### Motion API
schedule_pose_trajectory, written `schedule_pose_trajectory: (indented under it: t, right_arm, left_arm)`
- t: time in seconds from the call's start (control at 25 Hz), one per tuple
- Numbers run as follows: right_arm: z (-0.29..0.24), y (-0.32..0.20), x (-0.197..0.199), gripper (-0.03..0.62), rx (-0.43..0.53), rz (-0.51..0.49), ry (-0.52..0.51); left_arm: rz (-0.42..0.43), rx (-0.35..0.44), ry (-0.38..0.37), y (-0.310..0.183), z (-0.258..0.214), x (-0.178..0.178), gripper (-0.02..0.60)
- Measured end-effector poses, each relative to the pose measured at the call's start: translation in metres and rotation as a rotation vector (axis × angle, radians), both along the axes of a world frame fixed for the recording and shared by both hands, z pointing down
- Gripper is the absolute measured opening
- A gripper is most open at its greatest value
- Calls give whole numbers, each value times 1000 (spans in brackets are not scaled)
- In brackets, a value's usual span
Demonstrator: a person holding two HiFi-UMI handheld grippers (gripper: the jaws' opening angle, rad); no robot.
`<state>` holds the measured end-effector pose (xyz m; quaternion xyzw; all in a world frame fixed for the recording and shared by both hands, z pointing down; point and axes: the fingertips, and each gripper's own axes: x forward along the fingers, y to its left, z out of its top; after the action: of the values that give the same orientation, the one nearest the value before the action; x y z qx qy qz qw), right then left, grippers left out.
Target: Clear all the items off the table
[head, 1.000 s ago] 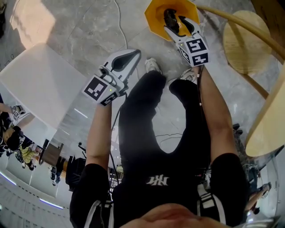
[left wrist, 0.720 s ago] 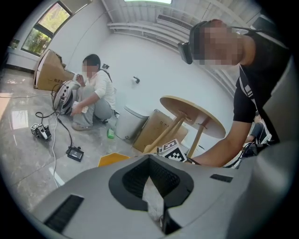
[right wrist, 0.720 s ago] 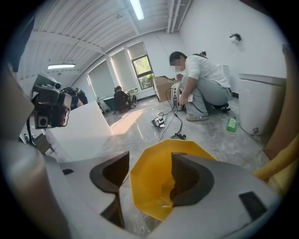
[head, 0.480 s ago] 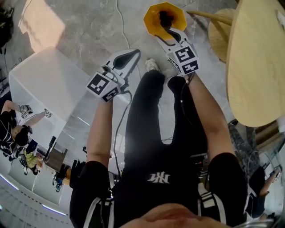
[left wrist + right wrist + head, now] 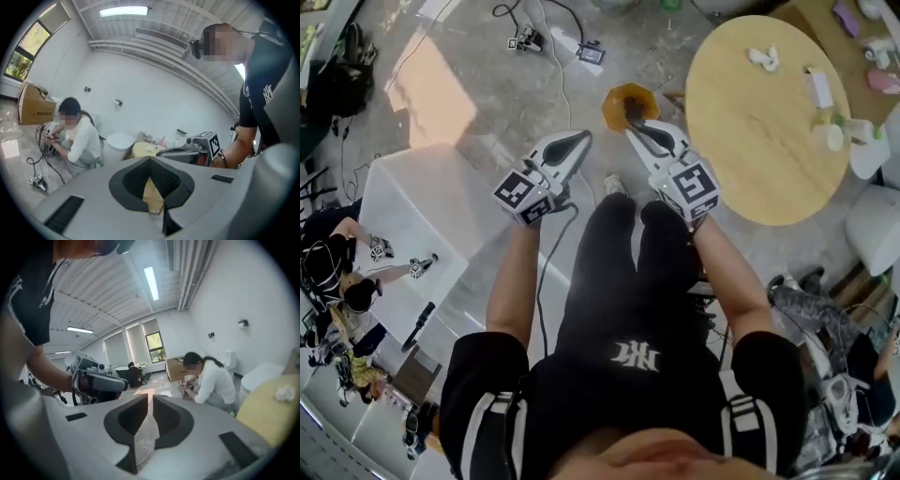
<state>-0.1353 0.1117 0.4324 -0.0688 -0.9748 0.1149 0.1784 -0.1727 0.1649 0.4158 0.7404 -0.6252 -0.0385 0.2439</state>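
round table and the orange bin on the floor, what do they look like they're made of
Round table: pale wood or wood veneer, matt; tan top with faint grain. Orange bin: probably plastic, smooth with even colour; too small to be sure.

— How's the white, black-padded left gripper point(image 5: 584, 136)?
— Jaw tips together, empty, on a bare forearm point(image 5: 511, 281) stretched forward.
— And the matching right gripper point(image 5: 632, 126)?
— Its jaws have just been closing to a thin slit, with nothing between them.
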Motion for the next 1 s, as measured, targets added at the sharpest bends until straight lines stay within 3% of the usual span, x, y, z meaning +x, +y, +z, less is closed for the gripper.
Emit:
schedule_pose_trajectory:
  t: [0.2,0.4,0.72,0.88,1.0]
  right_arm:
    - [-137,-34,37,5,106,63,-94]
    - [-216,-64,106,3,190,185,-185]
    - [-250,-116,239,3,238,475,-216]
    - [-240,-127,279,3,233,598,-181]
    - [-235,-131,289,3,221,632,-177]
  left_arm:
    - [73,89,-40,-25,-101,19,12]
    - [178,171,-27,-56,-154,65,14]
    - [444,211,-37,-117,-194,146,12]
    - [508,228,-20,-134,-191,172,13]
    - [549,228,-5,-146,-192,189,12]
